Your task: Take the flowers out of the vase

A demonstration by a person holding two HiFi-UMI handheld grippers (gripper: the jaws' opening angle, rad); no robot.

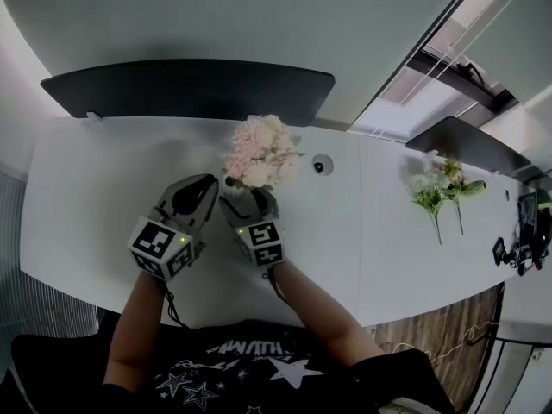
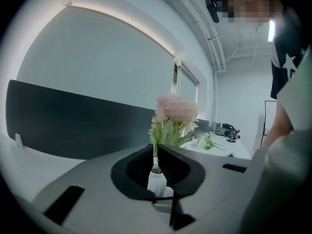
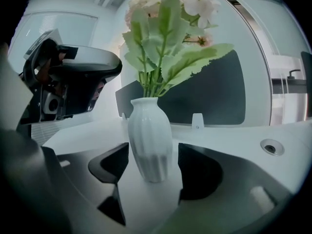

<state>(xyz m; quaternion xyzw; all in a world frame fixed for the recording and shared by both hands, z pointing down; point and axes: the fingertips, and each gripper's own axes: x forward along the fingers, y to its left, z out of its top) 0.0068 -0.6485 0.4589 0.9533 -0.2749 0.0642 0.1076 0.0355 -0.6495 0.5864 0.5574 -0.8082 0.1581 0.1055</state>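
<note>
Pink and white flowers [image 1: 259, 153] with green leaves stand in a small ribbed white vase [image 3: 150, 135] on the white table [image 1: 86, 197]. My right gripper [image 3: 152, 162] is open, with the vase's lower body between its jaws and a gap on each side. In the head view the right gripper [image 1: 250, 198] hides most of the vase. My left gripper [image 1: 211, 188] is shut and holds nothing, just left of the stems. In the left gripper view, the left gripper [image 2: 156, 152] shows the stem and the vase [image 2: 157, 182] beyond its jaw tips, under the flowers [image 2: 175, 112].
Two loose flower sprigs [image 1: 440, 192] lie on the table to the right. A round cable grommet [image 1: 323, 166] sits behind the vase. A dark partition [image 1: 190, 89] runs along the far edge. Dark devices and cables [image 1: 522, 240] crowd the right end.
</note>
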